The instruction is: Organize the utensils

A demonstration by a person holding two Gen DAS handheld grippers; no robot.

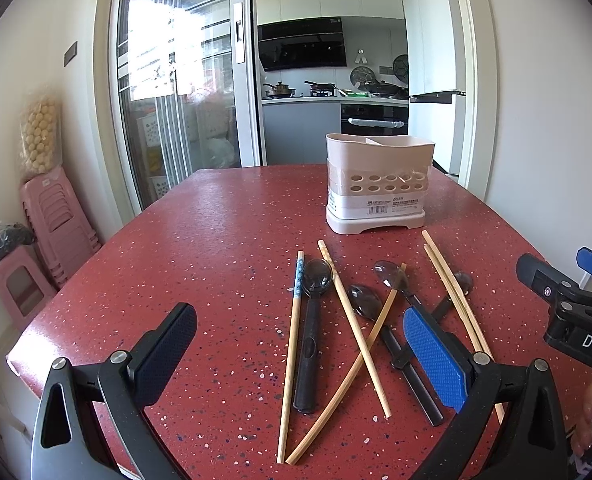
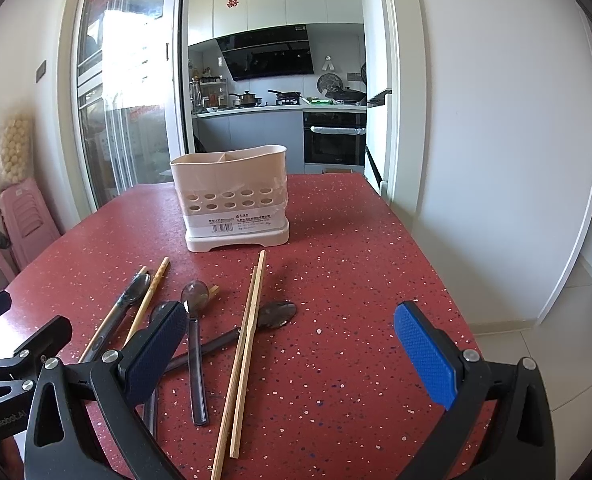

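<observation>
Both tongs released, nothing gripped. Left tongs (image 1: 300, 354) hover low over the red speckled bench (image 1: 216, 240), jaws spread wide, with the utensil pile ahead between the pads. Right tongs (image 2: 290, 354) also spread wide, over bare bench right of the pile. Beige utensil holder (image 1: 379, 184) stands upright toward the far side of the bench, divided compartments, nothing showing above its rim. All utensils lie loose on the bench in front of the holder, well apart from it: a blue-patterned chopstick (image 1: 292, 344) beside a dark spoon (image 1: 314, 320); two bamboo chopsticks (image 1: 354, 328) crossing each other in an X; two more dark spoons (image 1: 392, 276) partly under that pair; a chopstick pair (image 2: 244, 344) lying side by side, touching — a fourth spoon (image 2: 276, 314) sits under them, bowl poking out to the right. Stacked pink stools (image 1: 56, 224) against the wall at left.
</observation>
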